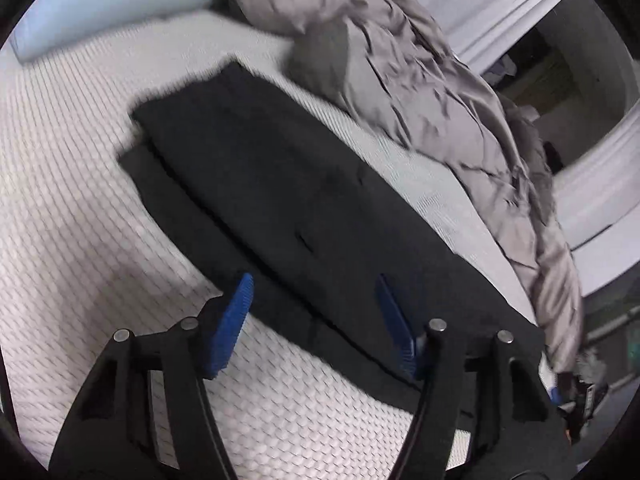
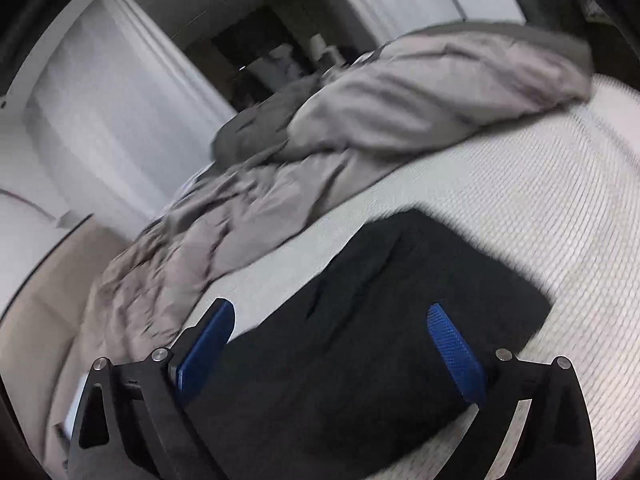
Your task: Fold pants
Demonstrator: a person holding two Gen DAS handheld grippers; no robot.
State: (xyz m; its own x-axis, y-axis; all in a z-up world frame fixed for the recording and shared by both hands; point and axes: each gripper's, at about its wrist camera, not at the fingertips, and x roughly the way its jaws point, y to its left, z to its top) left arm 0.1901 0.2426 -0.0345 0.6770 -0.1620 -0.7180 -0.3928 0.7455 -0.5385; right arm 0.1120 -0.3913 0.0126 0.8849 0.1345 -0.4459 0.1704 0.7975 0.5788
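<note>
Left wrist view, item one: bed (image 1: 80,208), the largest thing we see, covered in a white mattress surface with a fine woven, dimpled texture; it shows again in the right wrist view (image 2: 540,208) as ribbed white fabric.

Item two: comforter (image 1: 420,92), grey-taupe, soft and heavily creased, heaped in a long ridge along the far side of the bed; in the right wrist view (image 2: 360,120) it lies bunched just beyond the garment.

Item three: pants (image 1: 280,192), black, matte, lying flat on the bed as a long narrow strip, one layer laid over another so that a lower edge sticks out along the near side. A small slit or seam mark shows near the middle. In the right wrist view (image 2: 360,340) we see a broad dark end with faint creases and a squared corner. White mattress lies bare on both long sides of the strip, wider on the near side; the comforter is near the far edge but apart from it.

Item four: pillow (image 1: 100,4), pale blue, smooth, at the far corner.

Item five: left hand-held gripper (image 1: 314,316), black frame, blue ribbed pads, spread wide above the pants' near edge, gripping nothing.

Item six: right hand-held gripper (image 2: 332,344), same build, likewise spread apart over the dark cloth, nothing between its pads.
</note>
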